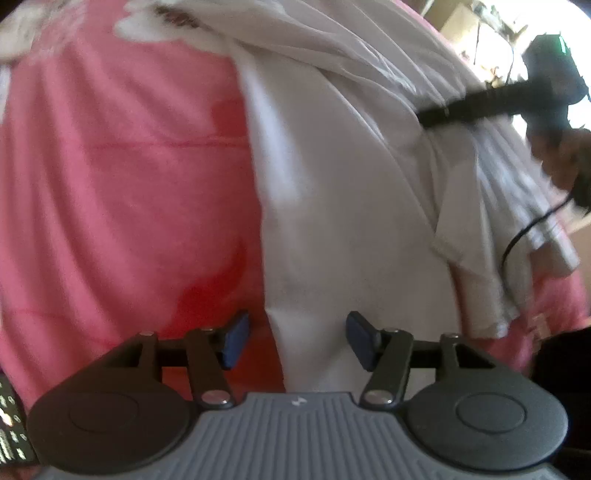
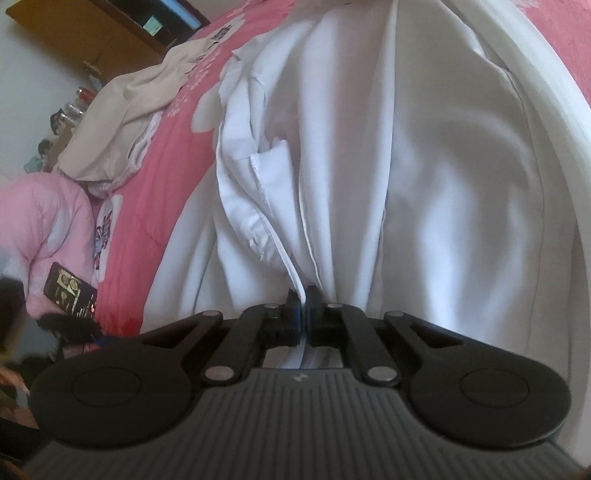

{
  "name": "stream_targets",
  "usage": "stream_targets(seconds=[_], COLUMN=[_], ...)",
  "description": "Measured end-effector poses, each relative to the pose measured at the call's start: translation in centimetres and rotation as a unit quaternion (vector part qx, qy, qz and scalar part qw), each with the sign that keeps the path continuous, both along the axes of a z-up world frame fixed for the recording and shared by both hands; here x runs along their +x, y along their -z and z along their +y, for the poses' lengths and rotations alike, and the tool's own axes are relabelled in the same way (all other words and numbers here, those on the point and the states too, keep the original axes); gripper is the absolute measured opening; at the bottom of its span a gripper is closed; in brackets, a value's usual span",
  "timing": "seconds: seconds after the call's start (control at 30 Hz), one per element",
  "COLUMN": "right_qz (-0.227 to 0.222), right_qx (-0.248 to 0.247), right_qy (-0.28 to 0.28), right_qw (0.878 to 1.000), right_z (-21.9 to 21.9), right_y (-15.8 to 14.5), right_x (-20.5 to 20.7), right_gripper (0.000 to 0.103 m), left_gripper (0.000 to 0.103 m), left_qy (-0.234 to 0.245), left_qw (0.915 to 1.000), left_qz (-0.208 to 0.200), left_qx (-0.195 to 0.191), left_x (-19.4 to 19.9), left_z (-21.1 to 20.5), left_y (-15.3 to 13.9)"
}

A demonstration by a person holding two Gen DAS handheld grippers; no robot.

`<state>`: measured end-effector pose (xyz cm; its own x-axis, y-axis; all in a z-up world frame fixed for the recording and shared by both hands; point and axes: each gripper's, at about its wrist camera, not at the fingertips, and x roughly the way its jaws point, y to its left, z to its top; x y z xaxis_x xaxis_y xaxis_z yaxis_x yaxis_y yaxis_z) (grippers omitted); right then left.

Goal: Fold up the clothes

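Observation:
A white garment (image 1: 343,192) lies spread over a pink bedspread (image 1: 122,166). My left gripper (image 1: 297,339) hovers above the garment's left edge with its jaws apart; the cloth edge runs between the blue pads (image 1: 236,338) without being pinched. In the right wrist view the same white garment (image 2: 424,166) fills the frame in folds. My right gripper (image 2: 303,299) is shut on a gathered fold of it, the white cloth squeezed between the pads. That right gripper also appears in the left wrist view as a black bar (image 1: 480,105) reaching onto the garment from the right.
A beige garment (image 2: 122,122) lies crumpled on the bedspread (image 2: 155,192) at the left. A pink quilt (image 2: 40,218) and a dark phone (image 2: 70,290) sit at the left edge. A wooden cabinet (image 2: 92,33) stands beyond the bed. A person's hand (image 1: 561,158) holds the right gripper.

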<state>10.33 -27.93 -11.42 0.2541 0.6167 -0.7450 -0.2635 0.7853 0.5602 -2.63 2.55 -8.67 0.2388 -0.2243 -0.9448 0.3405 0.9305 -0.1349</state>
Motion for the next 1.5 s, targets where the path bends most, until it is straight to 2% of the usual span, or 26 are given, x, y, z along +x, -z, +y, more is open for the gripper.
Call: stream_targets(seconds=[0.07, 0.1, 0.13, 0.17, 0.27, 0.37, 0.43, 0.5, 0.57, 0.63, 0.73, 0.8, 0.83, 0.87, 0.9, 0.93, 0.97, 1.0, 1.03, 1.17, 1.23, 1.3, 1.33, 1.4, 1.5], right_qz=[-0.001, -0.002, -0.002, -0.002, -0.002, -0.003, 0.001, 0.006, 0.007, 0.002, -0.002, 0.0, 0.0, 0.0, 0.001, 0.004, 0.009, 0.015, 0.02, 0.042, 0.051, 0.055, 0.056, 0.054, 0.045], right_qx=[-0.001, -0.002, -0.002, -0.002, -0.001, -0.001, 0.004, 0.01, 0.018, 0.027, 0.052, 0.067, 0.073, 0.075, 0.076, 0.076, 0.075, 0.073, 0.072, 0.074, 0.072, 0.072, 0.073, 0.077, 0.082], right_qy=[0.002, 0.003, 0.004, 0.006, 0.01, 0.01, 0.009, 0.003, -0.009, -0.022, -0.037, -0.042, -0.045, -0.047, -0.049, -0.051, -0.05, -0.049, -0.049, -0.041, -0.037, -0.029, -0.025, -0.017, -0.006], right_qw=[1.0, 1.0, 1.0, 1.0, 1.0, 1.0, 1.0, 1.0, 1.0, 0.999, 0.998, 0.997, 0.996, 0.996, 0.996, 0.996, 0.996, 0.996, 0.996, 0.996, 0.995, 0.995, 0.995, 0.995, 0.996], right_z=[0.4, 0.5, 0.6, 0.7, 0.8, 1.0, 1.1, 1.5, 2.2, 3.1, 4.5, 5.4, 5.8, 6.2, 6.6, 7.0, 7.2, 7.4, 7.6, 7.3, 7.0, 6.7, 6.6, 6.4, 6.3], right_y=[0.0, 0.0, 0.0, 0.0, -0.1, -0.2, -0.3, -0.4, -0.8, -1.4, -2.2, -2.3, -2.4, -2.3, -2.1, -1.7, -1.4, -1.1, -0.7, -0.1, 0.0, -0.1, -0.2, -0.5, -1.4], right_x=[0.0, 0.0, 0.1, 0.1, 0.1, 0.1, 0.1, 0.1, 0.1, 0.1, 0.1, 0.3, 0.4, 0.4, 0.5, 0.6, 0.7, 0.8, 0.9, 0.9, 1.0, 1.2, 1.3, 1.0, 0.4], right_gripper=[0.001, 0.001, 0.001, 0.001, 0.001, 0.002, 0.002, 0.002, 0.002, 0.002, 0.002, 0.002, 0.002, 0.002, 0.002, 0.002, 0.002, 0.003, 0.003, 0.007, 0.012, 0.029, 0.032, 0.046, 0.058], left_gripper=[0.046, 0.026, 0.002, 0.002, 0.001, 0.001, 0.001, 0.001, 0.001, 0.001, 0.001, 0.004, 0.009, 0.012, 0.022, 0.037, 0.044, 0.055, 0.059, 0.073, 0.087, 0.095, 0.096, 0.096, 0.096], left_qy=[0.016, 0.026, 0.038, 0.044, 0.015, -0.042, -0.096, -0.144, -0.187, -0.22, -0.248, -0.247, -0.247, -0.246, -0.243, -0.244, -0.25, -0.256, -0.262, -0.263, -0.265, -0.275, -0.282, -0.298, -0.309], left_qw=[0.9987, 0.997, 0.9948, 0.9933, 0.9882, 0.9714, 0.9503, 0.9252, 0.9018, 0.8751, 0.8407, 0.8293, 0.8284, 0.8347, 0.8463, 0.8577, 0.8657, 0.8701, 0.8732, 0.8788, 0.8808, 0.8844, 0.8858, 0.889, 0.8865], left_qz=[-0.027, -0.041, -0.056, -0.065, -0.101, -0.16, -0.201, -0.233, -0.255, -0.275, -0.288, -0.276, -0.263, -0.247, -0.227, -0.202, -0.18, -0.169, -0.162, -0.157, -0.168, -0.182, -0.189, -0.198, -0.214], left_qx=[0.041, 0.06, 0.076, 0.085, 0.114, 0.17, 0.218, 0.263, 0.294, 0.332, 0.386, 0.418, 0.428, 0.426, 0.416, 0.405, 0.394, 0.386, 0.378, 0.366, 0.354, 0.33, 0.316, 0.286, 0.269], left_x=[-0.6, -0.9, -1.1, -1.1, -0.2, 2.8, 5.8, 8.9, 12.1, 15.5, 19.3, 21.9, 23.0, 23.6, 24.1, 24.4, 24.4, 24.2, 23.9, 22.9, 22.5, 22.0, 21.5, 21.0, 20.1], left_z=[-1.4, -1.9, -2.3, -2.4, -1.3, 1.7, 4.9, 8.0, 10.7, 12.9, 15.4, 16.1, 16.4, 16.7, 16.8, 16.9, 17.2, 17.4, 17.5, 17.4, 17.6, 17.8, 17.8, 17.8, 17.6], left_y=[0.1, 0.0, -0.2, -0.6, -2.4, -4.8, -6.9, -8.9, -10.7, -12.0, -12.1, -10.3, -9.1, -7.8, -6.3, -4.7, -3.6, -2.8, -2.1, -1.5, -2.4, -3.5, -4.3, -5.5, -7.4])
